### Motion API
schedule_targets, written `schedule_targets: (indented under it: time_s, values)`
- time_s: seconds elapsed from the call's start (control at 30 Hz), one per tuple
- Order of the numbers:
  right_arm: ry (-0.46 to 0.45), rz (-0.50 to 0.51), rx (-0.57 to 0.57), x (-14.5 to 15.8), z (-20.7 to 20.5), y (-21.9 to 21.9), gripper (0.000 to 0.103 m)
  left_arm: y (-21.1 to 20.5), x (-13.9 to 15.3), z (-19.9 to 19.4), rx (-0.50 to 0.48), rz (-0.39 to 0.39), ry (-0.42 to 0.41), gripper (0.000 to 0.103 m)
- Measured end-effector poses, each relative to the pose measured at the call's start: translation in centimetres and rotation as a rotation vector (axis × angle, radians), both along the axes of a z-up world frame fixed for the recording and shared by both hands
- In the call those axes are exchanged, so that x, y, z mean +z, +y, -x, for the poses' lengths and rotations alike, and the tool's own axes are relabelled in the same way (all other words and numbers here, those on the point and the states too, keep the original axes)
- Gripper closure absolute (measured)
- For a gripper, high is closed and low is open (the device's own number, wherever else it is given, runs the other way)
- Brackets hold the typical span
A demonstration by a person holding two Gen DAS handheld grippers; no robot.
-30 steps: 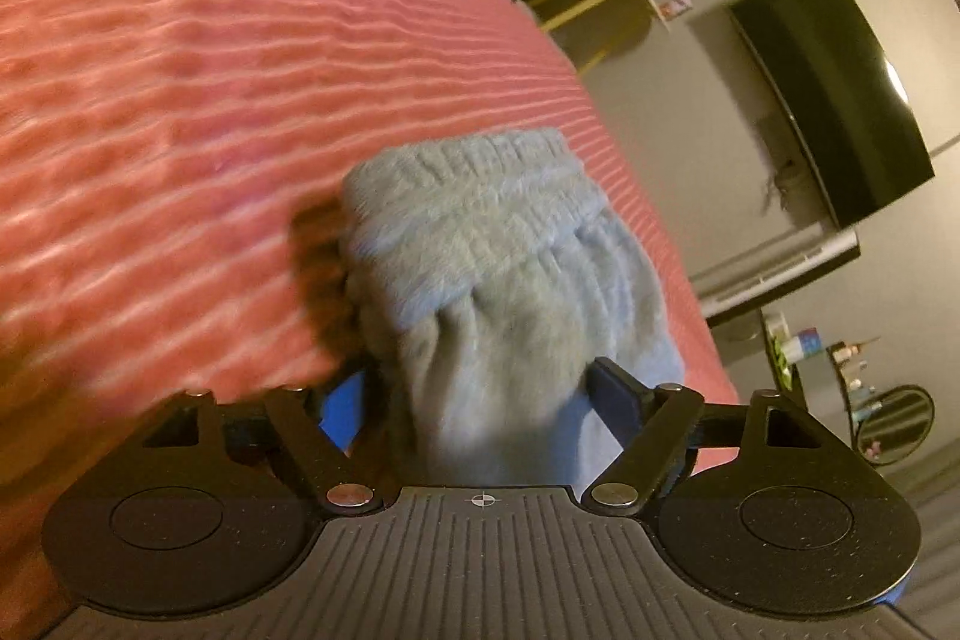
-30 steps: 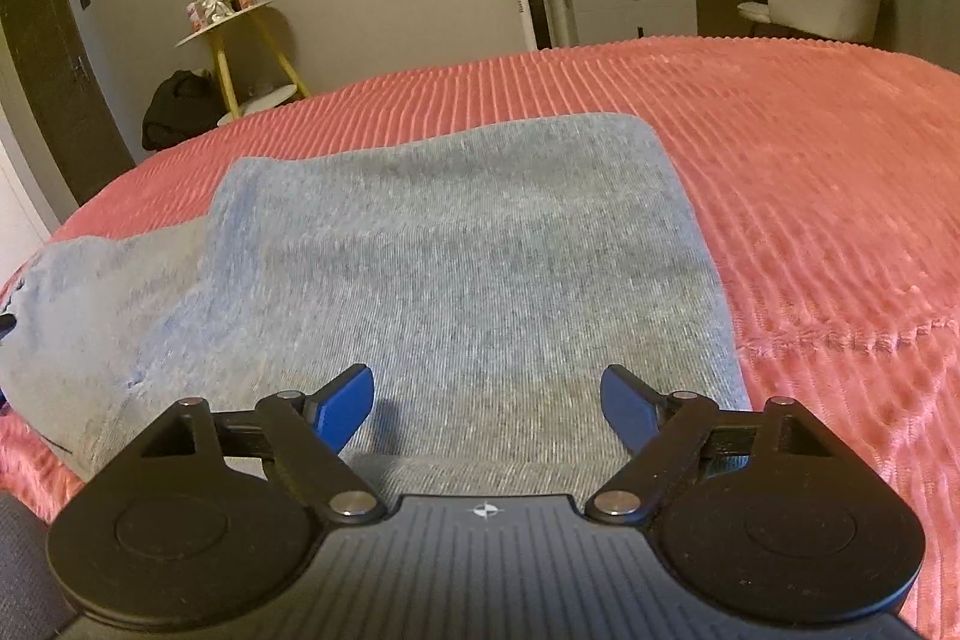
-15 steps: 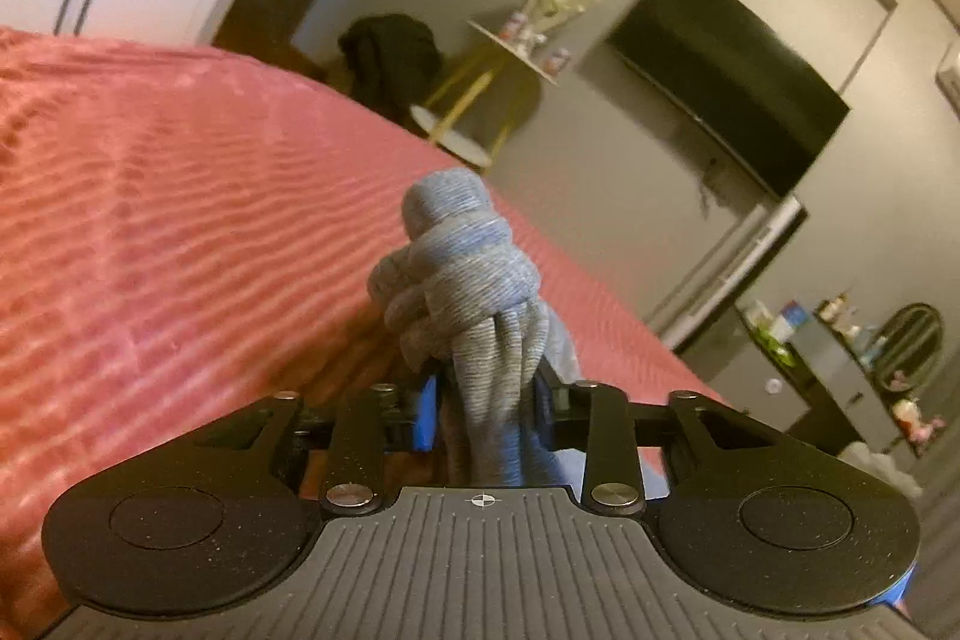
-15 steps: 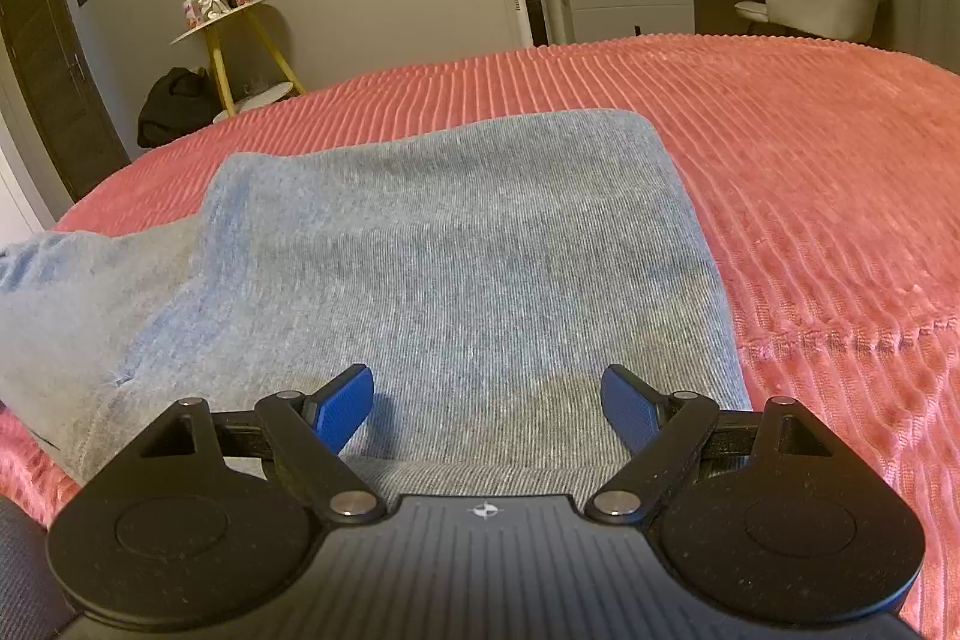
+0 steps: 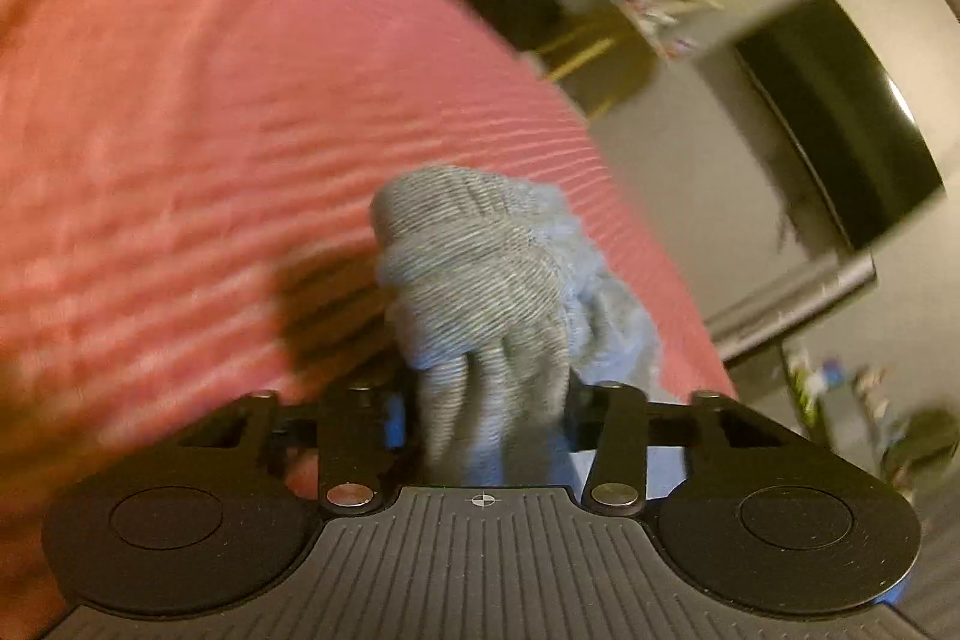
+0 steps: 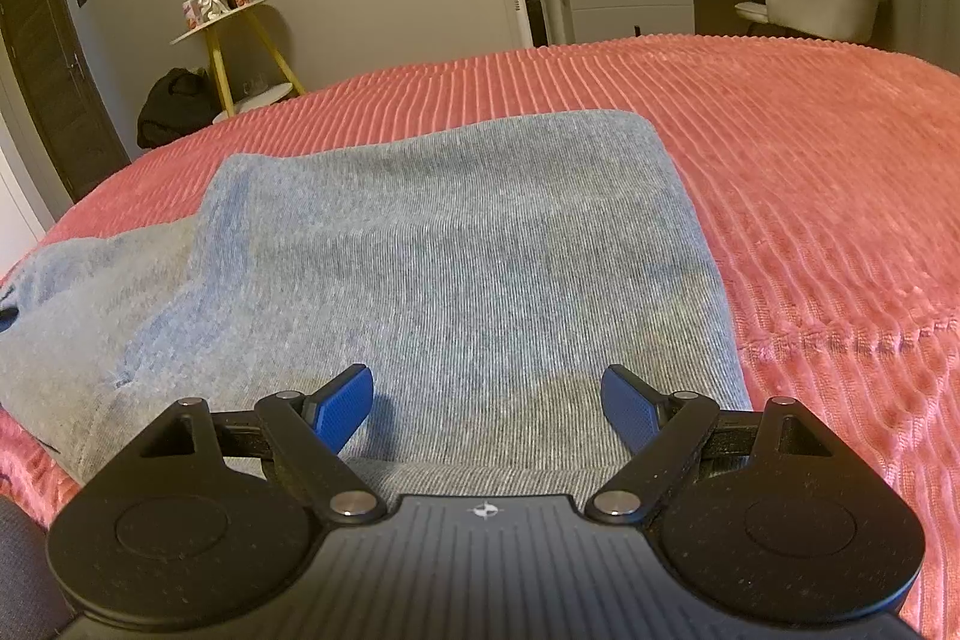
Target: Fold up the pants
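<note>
Pants [image 6: 456, 244] on bed [image 6: 810, 172]: one pair, two tongs.

Left tongs [image 5: 486, 418] clenched on a bunched, ribbed end of the grey knit; a second ago they stood wide around that end lying flat, and the jaws have closed on it since, cloth now gathered into a lump above the cover. Right tongs [image 6: 489, 400] released, unchanged, blue pads [image 6: 345, 403] spread over the flat folded panel. Cover is coral, corded in ridges. Left view blurred.
</note>
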State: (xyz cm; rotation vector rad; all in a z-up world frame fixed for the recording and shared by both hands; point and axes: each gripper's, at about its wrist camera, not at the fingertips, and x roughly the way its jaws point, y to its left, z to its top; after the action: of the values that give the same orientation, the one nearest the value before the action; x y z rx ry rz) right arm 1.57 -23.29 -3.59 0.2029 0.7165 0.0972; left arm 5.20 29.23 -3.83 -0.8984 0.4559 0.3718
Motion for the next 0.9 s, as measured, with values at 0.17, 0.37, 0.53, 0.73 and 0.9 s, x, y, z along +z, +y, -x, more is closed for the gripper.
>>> schedule_targets:
  time_s: [0.17,0.37,0.53,0.73,0.9]
  values:
    - [-0.014,-0.021,-0.008,0.4,0.3,-0.4,0.019,-4.4,6.2,-0.3,-0.126,-0.283,-0.041,0.066]
    - [-0.059,-0.069,-0.031,1.3,1.1,-1.3,0.019,-13.6,13.0,-0.4,-0.331,-0.458,-0.189,0.067]
    - [-0.091,-0.133,-0.070,2.0,2.1,-2.5,0.019,-22.0,14.7,-0.4,-0.500,-0.489,-0.268,0.067]
    - [-0.105,-0.209,-0.090,2.4,2.7,-3.7,0.019,-32.9,10.8,-1.7,-0.790,-0.498,-0.140,0.066]
    - [-0.078,-0.253,-0.084,2.2,2.7,-4.0,0.019,-37.1,5.9,-2.2,-0.959,-0.522,0.085,0.060]
